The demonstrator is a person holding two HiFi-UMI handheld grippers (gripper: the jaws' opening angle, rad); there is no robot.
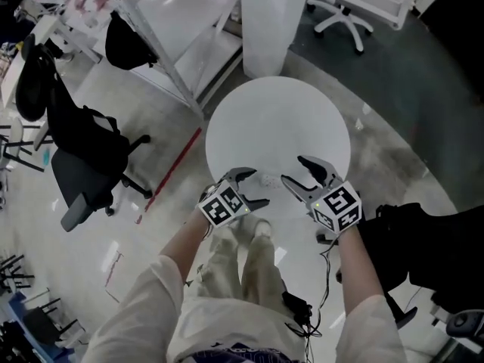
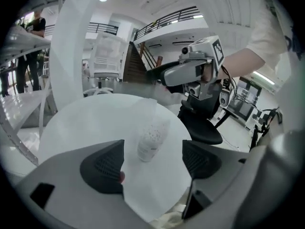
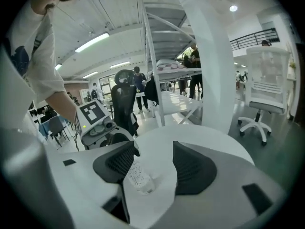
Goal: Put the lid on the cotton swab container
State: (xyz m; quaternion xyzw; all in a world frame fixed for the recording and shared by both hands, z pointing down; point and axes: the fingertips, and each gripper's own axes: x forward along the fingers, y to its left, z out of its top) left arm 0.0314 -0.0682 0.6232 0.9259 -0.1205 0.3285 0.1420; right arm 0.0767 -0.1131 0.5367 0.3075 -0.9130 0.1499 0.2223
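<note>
A small clear cotton swab container point(image 1: 268, 180) lies on its side on the round white table point(image 1: 280, 119), near the front edge. In the left gripper view the container point(image 2: 152, 138) rests just beyond my left gripper point(image 2: 153, 161), whose jaws stand wide apart with nothing between them. In the right gripper view the container point(image 3: 139, 175) lies low in the gap of my right gripper point(image 3: 153, 163), close to the left pad point(image 3: 118, 162) without being pressed. The two grippers point(image 1: 253, 187) point(image 1: 295, 169) face each other across it. I cannot make out a separate lid.
A white pillar point(image 1: 274, 21) rises behind the table. A black office chair point(image 1: 83, 165) stands at the left and a dark chair point(image 1: 431, 255) at the right. White shelving point(image 1: 162, 29) runs along the back left. A white swivel chair point(image 1: 344, 13) stands far back.
</note>
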